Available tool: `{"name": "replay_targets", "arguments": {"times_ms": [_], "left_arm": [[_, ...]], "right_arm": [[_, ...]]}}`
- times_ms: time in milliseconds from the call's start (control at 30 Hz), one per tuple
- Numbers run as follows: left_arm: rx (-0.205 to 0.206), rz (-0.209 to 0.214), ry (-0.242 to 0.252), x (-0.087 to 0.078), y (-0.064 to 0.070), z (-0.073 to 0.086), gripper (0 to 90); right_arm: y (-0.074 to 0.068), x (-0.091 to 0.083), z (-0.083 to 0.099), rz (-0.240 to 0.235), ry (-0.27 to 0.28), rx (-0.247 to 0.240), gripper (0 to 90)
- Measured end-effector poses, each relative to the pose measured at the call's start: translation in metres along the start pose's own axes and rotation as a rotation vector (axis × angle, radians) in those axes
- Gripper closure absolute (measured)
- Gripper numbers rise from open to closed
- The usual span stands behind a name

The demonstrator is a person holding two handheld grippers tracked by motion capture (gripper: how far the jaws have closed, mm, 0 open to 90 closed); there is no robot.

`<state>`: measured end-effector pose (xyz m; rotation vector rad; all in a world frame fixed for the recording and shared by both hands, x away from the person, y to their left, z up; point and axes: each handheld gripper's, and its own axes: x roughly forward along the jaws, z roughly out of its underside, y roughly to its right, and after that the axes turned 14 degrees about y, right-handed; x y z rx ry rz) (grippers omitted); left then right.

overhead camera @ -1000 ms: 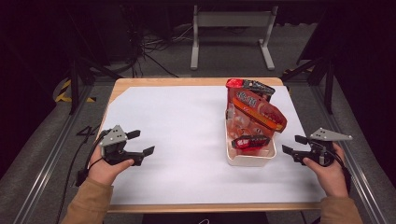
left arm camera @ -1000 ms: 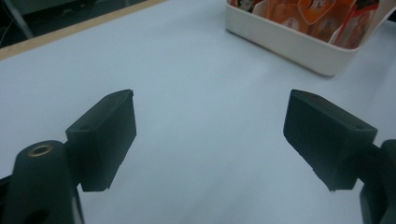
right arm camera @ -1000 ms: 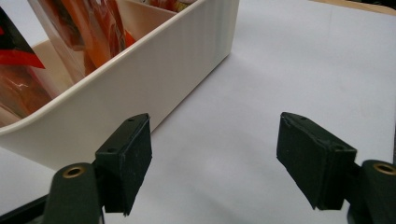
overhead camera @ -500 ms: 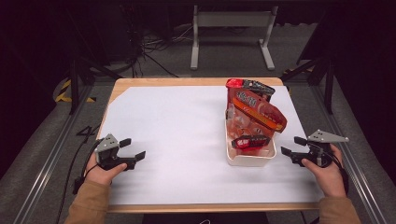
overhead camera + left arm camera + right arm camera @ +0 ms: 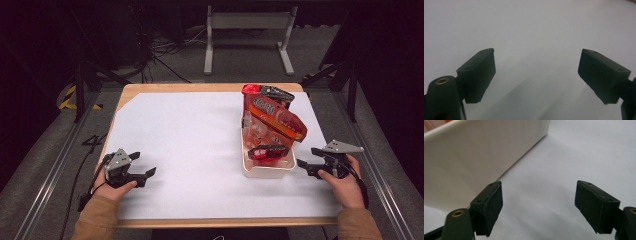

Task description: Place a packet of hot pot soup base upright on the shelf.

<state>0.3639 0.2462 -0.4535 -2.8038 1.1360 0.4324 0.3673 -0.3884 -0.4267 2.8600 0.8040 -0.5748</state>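
Observation:
A white bin (image 5: 265, 171) stands right of centre on the white-covered table (image 5: 190, 135), stuffed with red and orange snack bags (image 5: 272, 120) that stick up above its rim. My right gripper (image 5: 306, 161) rests on the table just right of the bin, open and holding nothing. In the right gripper view its pads (image 5: 488, 207) are spread wide, with the bin's white wall (image 5: 479, 160) close ahead on the left. My left gripper (image 5: 144, 167) lies at the table's front left, open too, its pads (image 5: 477, 75) apart over bare white surface.
The wooden table edge (image 5: 200, 87) shows along the back, and metal rails (image 5: 45, 175) run along both sides. A grey stand (image 5: 247, 40) and cables lie on the floor behind. Bare white surface spans the table's middle and left.
My left gripper has drawn back toward the front left edge and sunk lower onto the table. The right gripper has barely shifted. The bin and bags have not moved.

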Motion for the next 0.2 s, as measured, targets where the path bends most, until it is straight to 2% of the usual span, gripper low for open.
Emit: {"name": "replay_targets", "arguments": {"times_ms": [33, 100, 200], "left_arm": [[-0.027, 0.005, 0.011, -0.0009, -0.0001, 0.0007, 15.3], [-0.026, 0.001, 0.019, -0.0027, -0.0012, 0.0008, 15.2], [-0.050, -0.001, 0.041, -0.0054, -0.0011, 0.0007, 14.8]], "right_arm": [[-0.0001, 0.0008, 0.0001, -0.001, 0.001, -0.001, 22.6], [0.0000, 0.0014, -0.0005, 0.001, 0.005, 0.002, 22.5], [0.0006, 0.0018, -0.0020, 0.007, 0.015, 0.003, 22.5]]}}
